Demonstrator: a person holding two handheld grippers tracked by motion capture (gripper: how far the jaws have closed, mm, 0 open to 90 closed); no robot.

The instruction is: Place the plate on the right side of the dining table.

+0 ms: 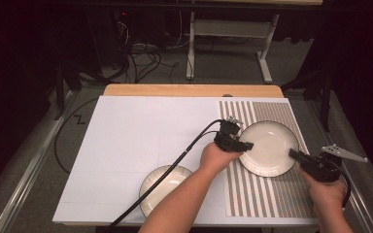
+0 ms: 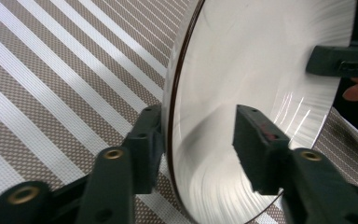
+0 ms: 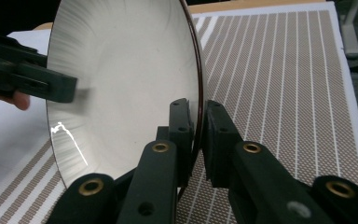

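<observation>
A white plate (image 1: 269, 145) with a dark rim lies on the striped mat (image 1: 267, 196) at the right of the table. My left gripper (image 1: 245, 145) straddles the plate's left rim. In the left gripper view the plate (image 2: 261, 70) stands between the jaws of the left gripper (image 2: 198, 116); the outer jaw is near the rim, and a clear gap separates the inner pad from the plate's face. My right gripper (image 1: 294, 154) is at the plate's right rim. In the right gripper view the right gripper (image 3: 197, 109) is shut on the rim of the plate (image 3: 121, 70).
A second white plate (image 1: 167, 187) sits on the white board (image 1: 141, 131) near the front edge, partly covered by the left forearm. The left gripper's cable runs across the board to the front. A wooden table edge (image 1: 189, 91) shows at the back.
</observation>
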